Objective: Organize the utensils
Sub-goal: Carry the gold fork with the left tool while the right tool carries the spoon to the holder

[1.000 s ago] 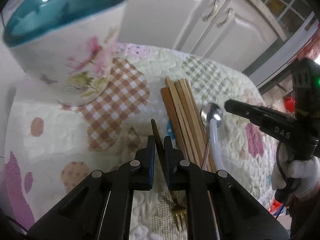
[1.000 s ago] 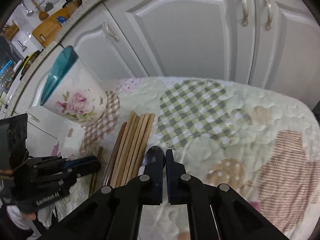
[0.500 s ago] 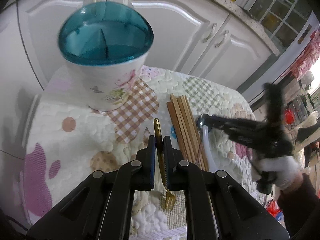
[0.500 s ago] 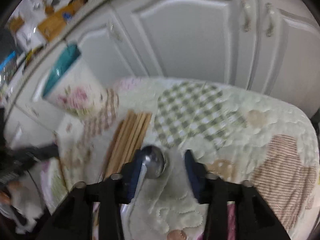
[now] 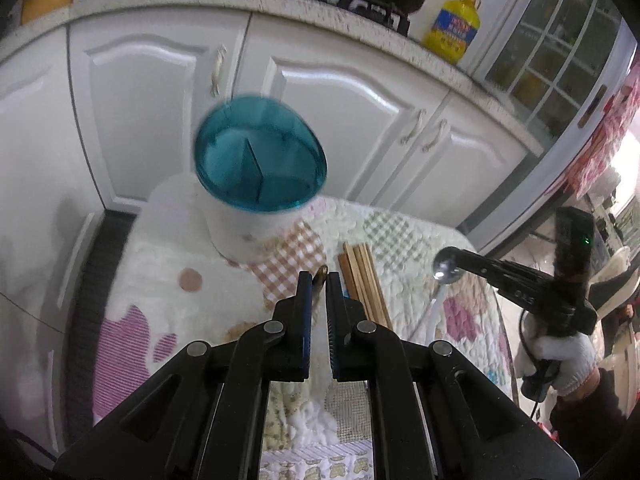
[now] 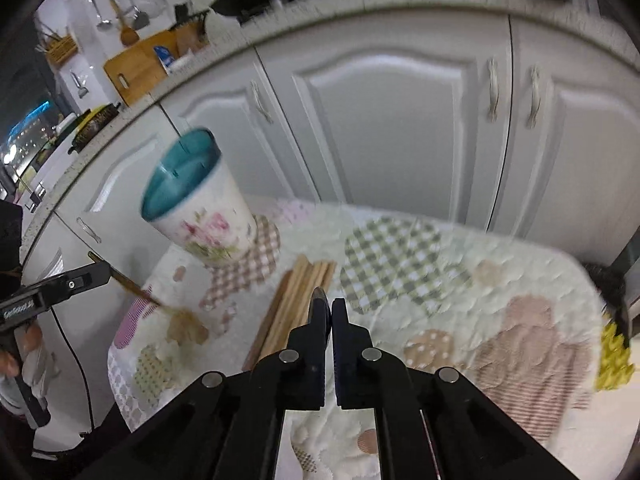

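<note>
The surface (image 5: 420, 240), under a patchwork quilt, carries the holder (image 5: 256, 184), a floral cup with a teal divided insert, which stands upright at the far left corner and looks empty. Just right of the holder's base and nearer the cameras, the chopsticks (image 5: 362, 276) lie bunched flat on the quilt, untouched. Both pickups look done: this is the carry toward the holder. The left gripper (image 5: 319, 286) has its jaws clamped on the fork (image 6: 132, 286), which hangs tines-down in front of the holder and clear of the quilt. The right gripper (image 6: 330, 312) has its jaws together on the spoon (image 5: 447, 268), bowl up and white handle trailing below, off to the holder's right; in its own view only a sliver of the bowl shows, so how firm the grip is I can only guess. Next, each utensil probably has to be brought over the holder's rim, lined up with one compartment beside the divider, lowered in and released, one hand at a time so they do not clash.
</note>
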Action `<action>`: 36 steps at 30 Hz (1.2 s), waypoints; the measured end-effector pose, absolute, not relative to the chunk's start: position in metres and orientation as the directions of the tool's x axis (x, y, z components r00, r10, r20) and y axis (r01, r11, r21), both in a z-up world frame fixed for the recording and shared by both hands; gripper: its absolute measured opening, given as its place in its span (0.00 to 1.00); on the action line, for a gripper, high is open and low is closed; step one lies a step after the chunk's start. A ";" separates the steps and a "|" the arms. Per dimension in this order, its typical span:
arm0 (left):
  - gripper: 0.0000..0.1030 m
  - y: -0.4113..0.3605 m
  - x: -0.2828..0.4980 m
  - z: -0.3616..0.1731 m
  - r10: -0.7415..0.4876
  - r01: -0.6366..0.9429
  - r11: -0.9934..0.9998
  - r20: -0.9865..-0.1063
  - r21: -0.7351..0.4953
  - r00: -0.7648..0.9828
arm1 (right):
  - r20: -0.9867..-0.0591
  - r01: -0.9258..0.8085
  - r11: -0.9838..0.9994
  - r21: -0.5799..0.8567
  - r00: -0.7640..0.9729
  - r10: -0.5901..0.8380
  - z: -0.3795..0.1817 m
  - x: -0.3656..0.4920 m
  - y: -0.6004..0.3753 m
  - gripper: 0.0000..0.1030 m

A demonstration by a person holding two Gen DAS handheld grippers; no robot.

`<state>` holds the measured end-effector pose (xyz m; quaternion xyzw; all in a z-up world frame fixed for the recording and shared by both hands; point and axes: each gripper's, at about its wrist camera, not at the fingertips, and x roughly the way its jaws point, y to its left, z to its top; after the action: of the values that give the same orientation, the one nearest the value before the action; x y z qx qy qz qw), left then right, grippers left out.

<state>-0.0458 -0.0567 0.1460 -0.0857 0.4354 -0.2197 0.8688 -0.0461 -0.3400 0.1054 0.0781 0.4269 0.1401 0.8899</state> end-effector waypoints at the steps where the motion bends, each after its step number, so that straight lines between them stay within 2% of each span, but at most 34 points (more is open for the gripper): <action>1: 0.05 -0.053 -0.046 0.151 -0.458 0.305 0.889 -0.713 -0.343 0.531 | -0.730 -0.185 0.949 0.256 0.607 0.315 0.112 -0.047 -0.339 0.02; 12: 0.05 -0.022 -0.038 0.206 -0.465 0.297 0.885 -0.654 -0.358 0.596 | -0.635 -0.243 0.941 0.236 0.694 0.338 0.177 -0.049 -0.311 0.02; 21: 0.05 -0.016 -0.002 0.241 -0.398 0.269 0.916 -0.600 -0.297 0.694 | -0.562 -0.268 0.946 0.182 0.761 0.324 0.234 -0.007 -0.269 0.02; 30: 0.05 -0.032 0.050 0.218 -0.290 0.228 0.957 -0.630 -0.180 0.721 | -0.538 -0.229 0.972 0.042 0.815 0.215 0.247 0.054 -0.230 0.02; 36: 0.05 -0.038 0.069 0.185 -0.269 0.205 0.963 -0.671 -0.175 0.691 | -0.528 -0.203 0.975 -0.088 0.839 0.127 0.225 0.083 -0.200 0.02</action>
<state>0.0686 -0.0383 0.1850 -0.0429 0.3714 -0.1289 0.9185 0.0833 -0.2005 0.2249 -0.0705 0.2699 0.0862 0.9564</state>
